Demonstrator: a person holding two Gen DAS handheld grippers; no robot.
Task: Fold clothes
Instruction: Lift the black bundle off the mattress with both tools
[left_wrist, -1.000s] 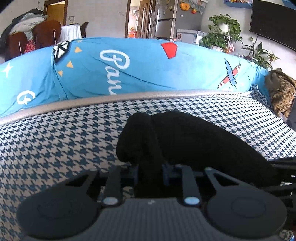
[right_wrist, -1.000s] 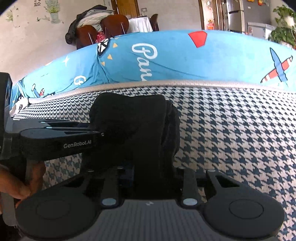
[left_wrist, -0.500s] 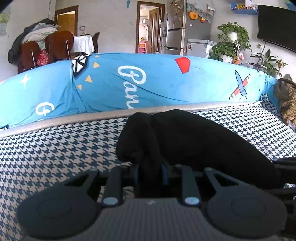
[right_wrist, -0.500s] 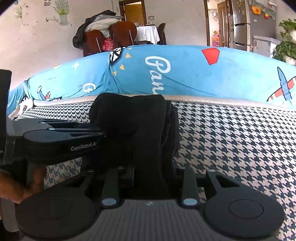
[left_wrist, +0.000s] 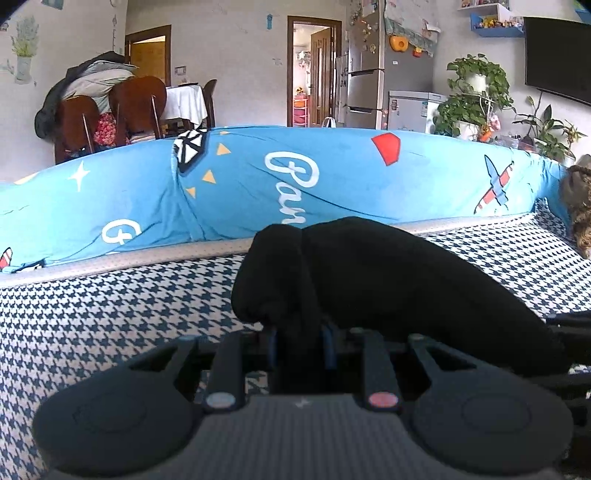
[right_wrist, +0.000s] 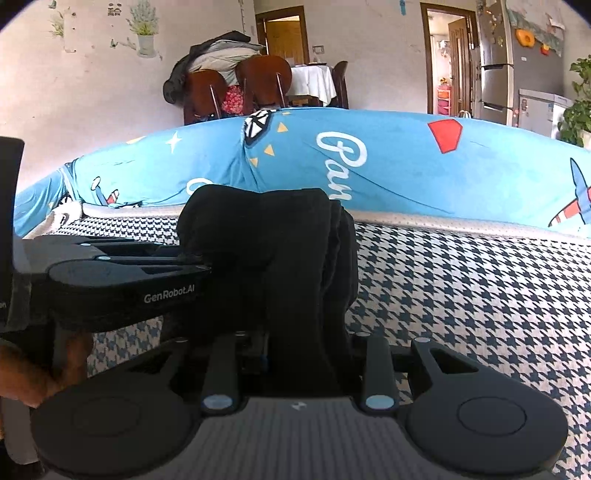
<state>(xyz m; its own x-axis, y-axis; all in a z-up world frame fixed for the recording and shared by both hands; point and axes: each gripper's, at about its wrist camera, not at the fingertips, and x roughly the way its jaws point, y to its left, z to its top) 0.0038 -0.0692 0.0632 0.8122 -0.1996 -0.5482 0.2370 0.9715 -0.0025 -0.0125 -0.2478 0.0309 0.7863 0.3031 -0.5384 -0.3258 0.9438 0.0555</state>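
Left wrist view: chairs (left_wrist: 110, 107) piled with coats far left by the wall, a doorway behind. A blue printed cover (left_wrist: 258, 184) runs across the sofa back, a fridge (left_wrist: 373, 81) and plants (left_wrist: 476, 96) behind it on the right. The houndstooth seat (left_wrist: 92, 314) fills the lower half. Black garment (left_wrist: 388, 280), bunched into a thick roll, is lifted over the seat at centre and runs off to the right. Left tool (left_wrist: 299, 347) is clenched on the garment's left end, cloth pinched between its blue-edged pads. A brown furry item (left_wrist: 576, 206) sits at the right edge. Right wrist view: a hand (right_wrist: 33, 373) at far left holds the left tool's black body, marked GenRobot.AI, which reaches sideways into the garment (right_wrist: 266, 251). Right tool (right_wrist: 299, 350) grips the garment's near end, a thick fold wedged between its jaws and rising up from them. The garment hangs over the seat (right_wrist: 480, 295), in front of the blue cover (right_wrist: 388, 166). Seat to the right of the garment is bare houndstooth.
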